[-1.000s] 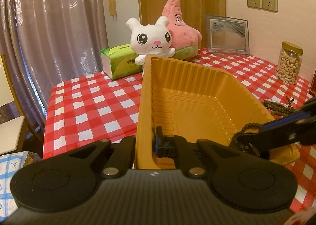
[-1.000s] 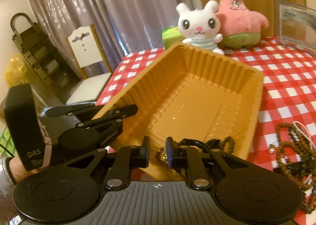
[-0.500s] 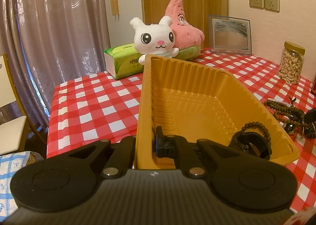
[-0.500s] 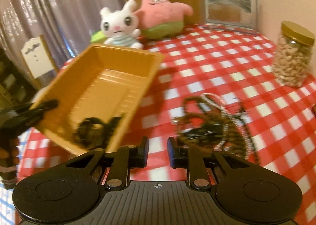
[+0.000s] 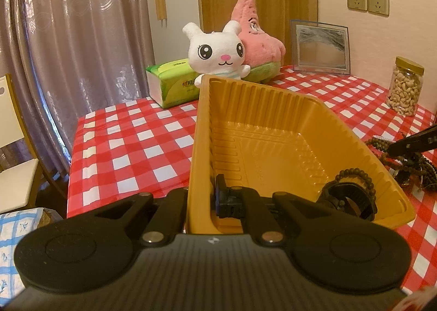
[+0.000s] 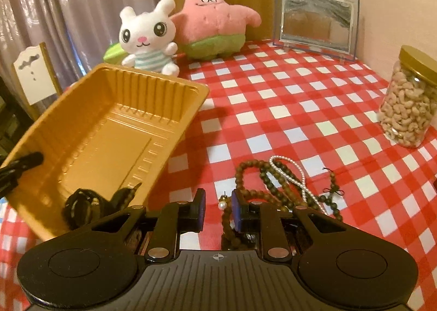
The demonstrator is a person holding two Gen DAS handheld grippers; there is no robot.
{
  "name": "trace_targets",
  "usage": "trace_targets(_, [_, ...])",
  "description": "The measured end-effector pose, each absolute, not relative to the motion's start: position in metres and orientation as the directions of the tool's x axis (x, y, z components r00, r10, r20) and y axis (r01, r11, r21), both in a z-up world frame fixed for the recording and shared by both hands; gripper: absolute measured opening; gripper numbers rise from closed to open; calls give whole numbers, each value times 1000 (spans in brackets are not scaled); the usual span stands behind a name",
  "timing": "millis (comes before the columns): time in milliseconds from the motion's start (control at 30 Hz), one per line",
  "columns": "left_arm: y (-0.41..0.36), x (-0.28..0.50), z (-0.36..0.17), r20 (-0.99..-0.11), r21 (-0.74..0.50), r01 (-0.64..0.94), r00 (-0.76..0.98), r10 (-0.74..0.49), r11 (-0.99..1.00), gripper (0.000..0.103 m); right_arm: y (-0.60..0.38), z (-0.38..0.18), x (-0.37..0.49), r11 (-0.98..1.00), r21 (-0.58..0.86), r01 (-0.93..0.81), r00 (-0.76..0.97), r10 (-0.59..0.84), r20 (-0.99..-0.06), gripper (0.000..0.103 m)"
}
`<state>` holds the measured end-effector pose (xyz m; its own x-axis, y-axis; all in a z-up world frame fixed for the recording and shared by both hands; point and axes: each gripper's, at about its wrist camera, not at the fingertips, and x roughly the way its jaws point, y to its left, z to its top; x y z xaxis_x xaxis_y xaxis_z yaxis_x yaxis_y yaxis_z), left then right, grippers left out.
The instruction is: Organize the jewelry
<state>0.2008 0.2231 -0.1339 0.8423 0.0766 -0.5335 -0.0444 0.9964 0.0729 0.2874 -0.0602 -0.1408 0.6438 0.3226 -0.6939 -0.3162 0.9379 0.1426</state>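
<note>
My left gripper (image 5: 200, 199) is shut on the near wall of an orange plastic tray (image 5: 262, 130) and holds it tilted. A black bangle (image 5: 347, 199) and a dark bead bracelet (image 5: 355, 174) lie in the tray's near right corner; they also show in the right wrist view (image 6: 82, 207). My right gripper (image 6: 217, 208) is open and low over a heap of dark bead strings (image 6: 262, 177) and a pearl strand (image 6: 289, 174) on the checked cloth. A small pearl earring (image 6: 223, 205) lies between its fingers. The tray (image 6: 109, 119) is to its left.
A white bunny plush (image 6: 147, 35), a pink starfish plush (image 6: 215, 15), a green tissue pack (image 5: 174, 81) and a framed picture (image 6: 316, 18) stand at the back. A cashew jar (image 6: 409, 97) stands at the right. A chair (image 5: 13, 169) is off the table's left edge.
My right gripper let go of the bracelets in the tray, swung right out of it, opened wider and came down over the bead heap. The left gripper kept holding the tray.
</note>
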Motion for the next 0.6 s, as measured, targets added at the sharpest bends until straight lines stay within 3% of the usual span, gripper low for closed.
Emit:
trace_targets(267, [226, 204, -135, -537, 72, -48, 840, 80, 996, 6, -51, -157, 304, 943, 115, -313, 641, 299, -707, 19])
trace_targets(500, [227, 206, -135, -537, 75, -52, 839, 84, 996, 7, -45, -166, 313, 945, 83, -318, 637, 277, -719, 9])
trace_targets(600, [227, 207, -135, -538, 75, -55, 838, 87, 996, 7, -43, -170, 314, 942, 72, -329, 628, 275, -728, 0])
